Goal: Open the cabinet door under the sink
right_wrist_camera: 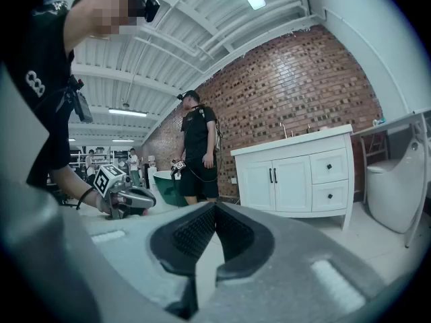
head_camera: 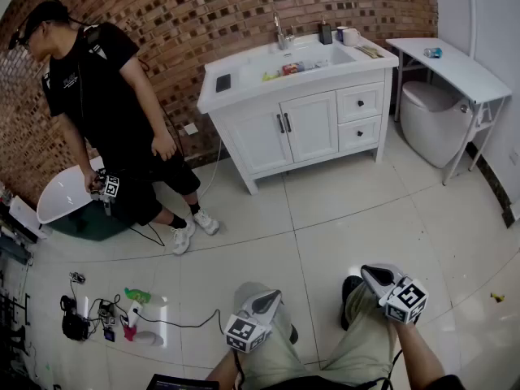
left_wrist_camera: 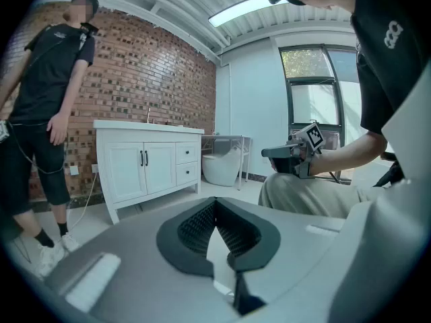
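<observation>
**Left gripper** (left_wrist_camera: 215, 206): jaws clenched tip to tip, nothing between them. It is held above the wearer's left knee, well in front of the cabinet (head_camera: 317, 128) and apart from it.

**Right gripper** (right_wrist_camera: 215, 210): jaws pressed together, empty. It is held by the right knee, well in front of the cabinet and not touching it.

**Trousers** (head_camera: 361, 344): khaki, beneath both grippers.

**Floor** (head_camera: 325, 210): pale glossy tiles between the grippers and the cabinet.

**Cabinet**: white, on short legs, its back to a brick wall (head_camera: 203, 15).

**Doors** (head_camera: 258, 140): two, side by side in the cabinet's left part under the sink. Both are closed, and their dark upright handles (head_camera: 283, 123) meet at the middle seam.

**Drawers** (head_camera: 360, 101): two, stacked in the cabinet's right part, each with a dark knob.

**Sink** (head_camera: 321, 53): white basin set in the cabinet's top, with small coloured items inside. The tap (head_camera: 280, 31) stands at its back edge.

**Dark flat item** (head_camera: 223, 82): lies on the cabinet's top, at the left end.

**Cup** (head_camera: 351, 36) and dark bottle (head_camera: 326, 32): stand on the cabinet's top, at the back right corner.

**Toilet** (head_camera: 431, 116): white, just right of the cabinet, under a white table (head_camera: 447, 67).

**Person** (head_camera: 106, 104): in black clothes, standing left of the cabinet, holding a third gripper (head_camera: 108, 187) with a marker cube.

**Cables** (head_camera: 101, 315): lie with small devices on the floor, well in front and left of the cabinet.
</observation>
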The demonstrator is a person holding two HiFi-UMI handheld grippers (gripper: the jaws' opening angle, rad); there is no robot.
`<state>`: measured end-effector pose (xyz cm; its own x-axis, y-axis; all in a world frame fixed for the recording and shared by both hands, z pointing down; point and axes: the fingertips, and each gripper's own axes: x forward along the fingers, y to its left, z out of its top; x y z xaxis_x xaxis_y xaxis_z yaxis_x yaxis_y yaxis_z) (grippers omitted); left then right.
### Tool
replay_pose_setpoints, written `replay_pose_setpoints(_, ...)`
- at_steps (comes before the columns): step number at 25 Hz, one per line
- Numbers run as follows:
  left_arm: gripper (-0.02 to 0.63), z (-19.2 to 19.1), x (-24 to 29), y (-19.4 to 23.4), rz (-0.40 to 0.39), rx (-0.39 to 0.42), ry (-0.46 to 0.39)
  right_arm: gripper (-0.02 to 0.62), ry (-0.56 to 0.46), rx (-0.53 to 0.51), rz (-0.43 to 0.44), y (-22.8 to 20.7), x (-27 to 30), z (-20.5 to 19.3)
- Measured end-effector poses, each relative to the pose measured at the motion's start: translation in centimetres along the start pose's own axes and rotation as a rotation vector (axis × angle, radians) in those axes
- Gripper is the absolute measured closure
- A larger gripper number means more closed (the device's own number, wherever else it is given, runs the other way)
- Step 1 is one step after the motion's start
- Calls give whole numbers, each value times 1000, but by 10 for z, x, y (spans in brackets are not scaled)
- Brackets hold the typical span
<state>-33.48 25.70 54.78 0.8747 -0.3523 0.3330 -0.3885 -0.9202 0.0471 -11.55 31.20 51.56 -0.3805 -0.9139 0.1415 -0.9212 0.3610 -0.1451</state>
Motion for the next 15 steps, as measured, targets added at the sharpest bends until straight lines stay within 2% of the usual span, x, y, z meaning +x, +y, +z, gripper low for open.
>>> replay_pose_setpoints(4, 589, 12, 28, 12, -6, -21, 23, 603, -2, -20, 10, -21, 17, 11)
replay_pose_setpoints(10, 591, 57, 50, 38, 7, 95, -33, 603, -16, -40, -13, -65, 51, 32)
replay_pose_setpoints(15, 590, 68, 91, 82, -27, 63, -53, 603, -42, -43, -28, -94, 89, 55)
